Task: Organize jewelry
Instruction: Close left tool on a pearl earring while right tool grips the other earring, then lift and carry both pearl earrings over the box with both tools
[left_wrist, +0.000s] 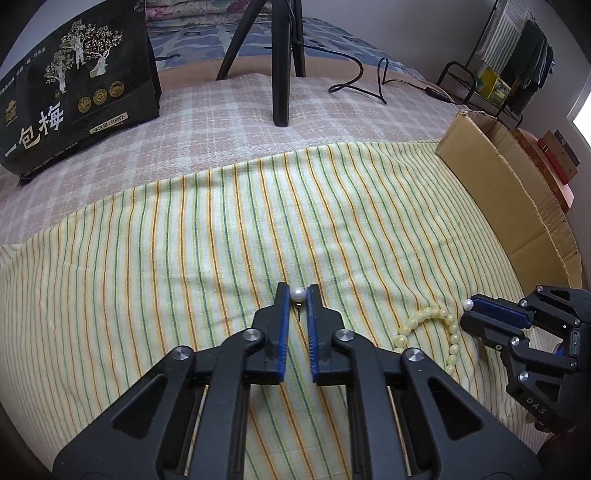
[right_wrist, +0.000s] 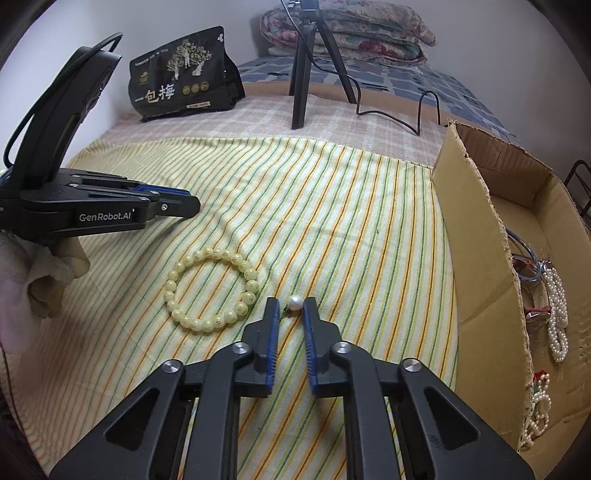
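Right gripper: fingers pinch a pearl earring at the tips, post hanging below, likely held that way so the tiny piece cannot slip. Left gripper: fingers likewise clamp a matching pearl earring at the very tips, just above the striped cloth on the bed. Just beside the right gripper, a yellow bead bracelet lies flat on the cloth, not yet sorted. To the right, a cardboard box stands open; pearl strands and a bangle already lie inside, so it reads as the collecting place. Farther back: tripod, black snack bag.
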